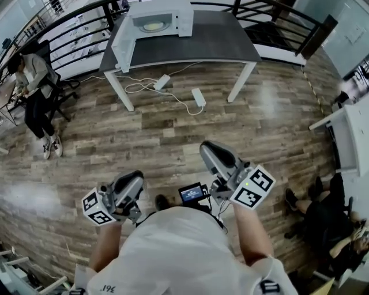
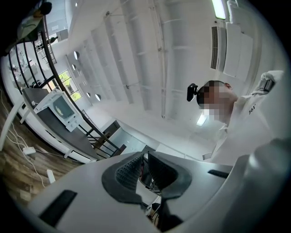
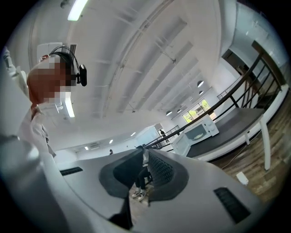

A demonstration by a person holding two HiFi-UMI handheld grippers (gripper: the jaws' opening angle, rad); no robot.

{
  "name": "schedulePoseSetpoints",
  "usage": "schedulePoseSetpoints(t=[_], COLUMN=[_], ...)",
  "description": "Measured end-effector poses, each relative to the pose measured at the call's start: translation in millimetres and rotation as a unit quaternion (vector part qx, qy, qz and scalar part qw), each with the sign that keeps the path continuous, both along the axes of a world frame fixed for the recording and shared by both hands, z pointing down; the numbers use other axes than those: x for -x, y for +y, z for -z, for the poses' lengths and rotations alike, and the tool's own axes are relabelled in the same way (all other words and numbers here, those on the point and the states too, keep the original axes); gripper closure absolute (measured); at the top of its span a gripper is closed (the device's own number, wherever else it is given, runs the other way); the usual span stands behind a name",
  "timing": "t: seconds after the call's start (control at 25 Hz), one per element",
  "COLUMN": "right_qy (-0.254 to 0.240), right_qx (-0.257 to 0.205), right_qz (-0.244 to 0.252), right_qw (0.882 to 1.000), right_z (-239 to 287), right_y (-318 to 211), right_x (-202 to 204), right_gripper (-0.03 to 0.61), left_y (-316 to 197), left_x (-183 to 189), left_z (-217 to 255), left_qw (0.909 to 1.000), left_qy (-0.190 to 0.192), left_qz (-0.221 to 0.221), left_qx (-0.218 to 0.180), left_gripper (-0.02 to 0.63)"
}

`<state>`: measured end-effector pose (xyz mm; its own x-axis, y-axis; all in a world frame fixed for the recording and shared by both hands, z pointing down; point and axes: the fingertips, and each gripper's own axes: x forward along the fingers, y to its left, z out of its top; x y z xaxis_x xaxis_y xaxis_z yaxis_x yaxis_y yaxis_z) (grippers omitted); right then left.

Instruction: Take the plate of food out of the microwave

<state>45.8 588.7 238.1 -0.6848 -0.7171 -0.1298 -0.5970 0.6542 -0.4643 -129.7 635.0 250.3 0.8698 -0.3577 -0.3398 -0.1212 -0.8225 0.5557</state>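
Bright, even indoor light throughout. Ceiling strip lights [image 2: 218,8] blew out to pure white in both gripper views, and far windows [image 2: 68,84] added daylight. In the head view, pale glare patches sat on the wood floor [image 1: 34,199] and shadows were faint and soft. Strong fisheye bending, with black vignette at the corners of the gripper views. Left tongs [image 2: 144,157] and right tongs [image 3: 145,154] were close to the lens and slightly soft. The background was sharp enough.
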Motion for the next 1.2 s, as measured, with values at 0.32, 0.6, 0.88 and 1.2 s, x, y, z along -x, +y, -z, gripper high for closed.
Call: schedulePoseSetpoints(t=[0.32, 0.6, 0.88, 1.2], right_qy=[0.067, 0.103, 0.102, 0.105], right_qx=[0.005, 0.001, 0.021, 0.044], right_qz=[-0.057, -0.073, -0.071, -0.058], right_qw=[0.996, 0.992, 0.992, 0.992], right_z=[-10, -17, -27, -47], right_y=[-19, -26, -36, -38], right_x=[-29, -36, -44, -55], right_gripper=[0.537, 0.538, 0.538, 0.538], left_y=[-5, -10, -19, -21], left_x=[-8, -10, -20, -40], left_z=[-9, -11, -15, -27], left_qw=[0.9996, 0.9994, 0.9989, 0.9982], left_qy=[-0.018, -0.028, -0.037, -0.047], left_qz=[-0.006, -0.006, -0.004, 0.003], left_qx=[0.019, 0.021, 0.027, 0.036], left_gripper=[0.565, 0.565, 0.565, 0.565])
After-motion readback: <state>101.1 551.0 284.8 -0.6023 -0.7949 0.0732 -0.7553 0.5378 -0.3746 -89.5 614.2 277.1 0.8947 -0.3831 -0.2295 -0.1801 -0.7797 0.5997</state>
